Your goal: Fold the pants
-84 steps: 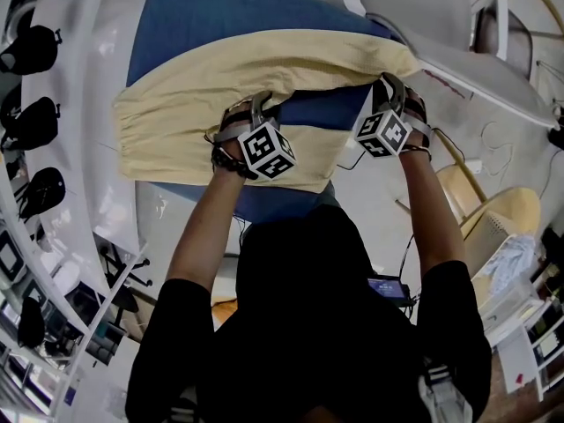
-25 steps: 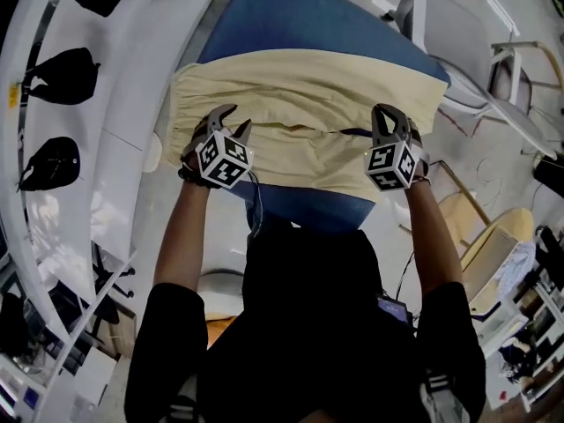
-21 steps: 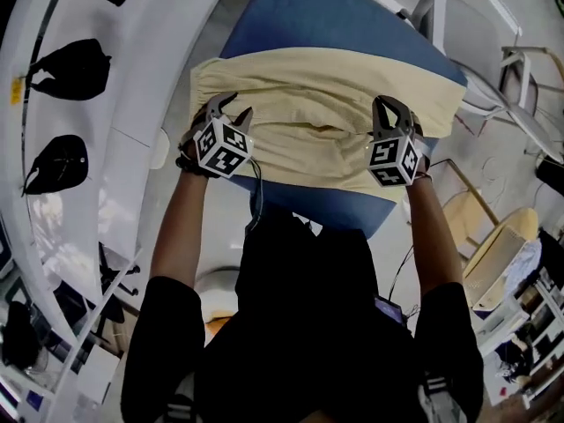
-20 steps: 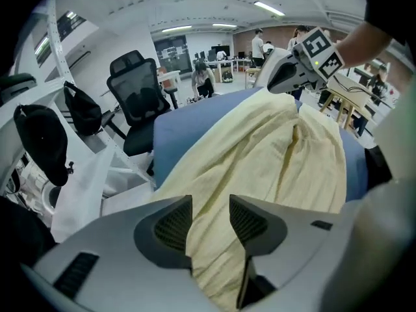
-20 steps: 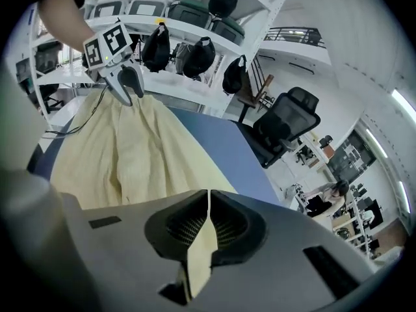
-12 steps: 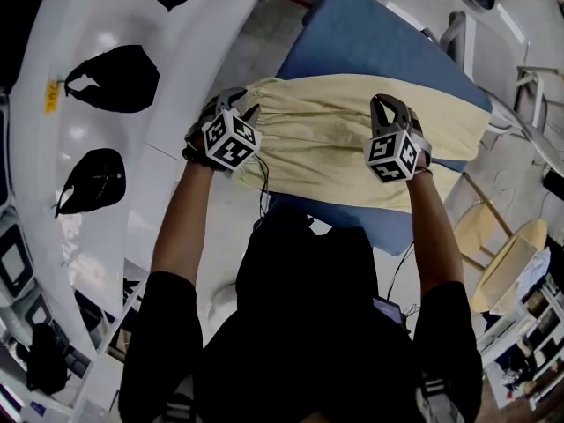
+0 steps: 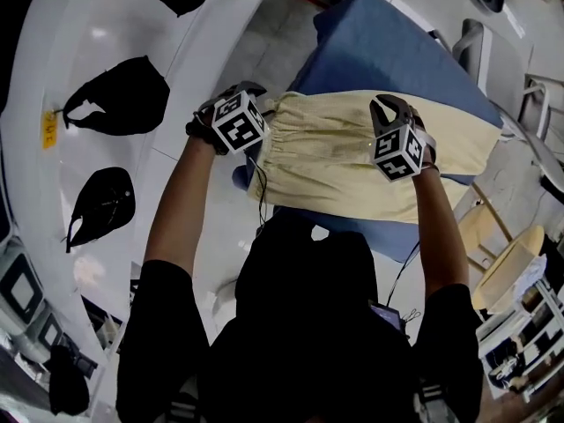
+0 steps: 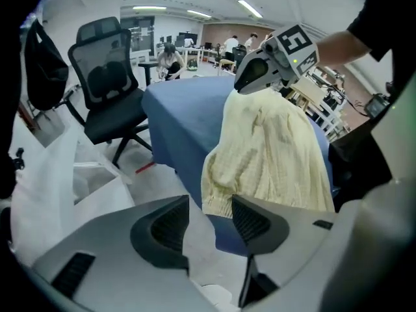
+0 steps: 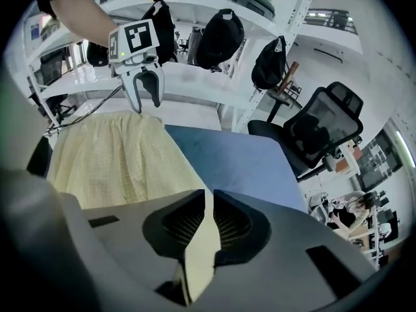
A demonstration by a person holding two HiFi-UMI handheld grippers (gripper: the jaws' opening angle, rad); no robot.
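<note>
pants: the pale yellow cloth pants point(image 7: 352, 161) were a soft matt weave with a fine grid texture, all puckered up along the gathered waistband
table cover: the blue table cover point(image 7: 397, 51) looked like plain matt cloth, smooth, barely a wrinkle in it
shelves: the white shelf boards point(image 7: 97, 51) were hard and glossy, with lights bouncing off them
caps: the black caps point(image 7: 119, 100) sitting on there were dull cloth, zero shine
chair: the black office chair point(image 8: 107, 77) had a see-through mesh back and a smooth matt padded seat
top: the person's black top point(image 7: 308, 324) was matt cloth too
</note>
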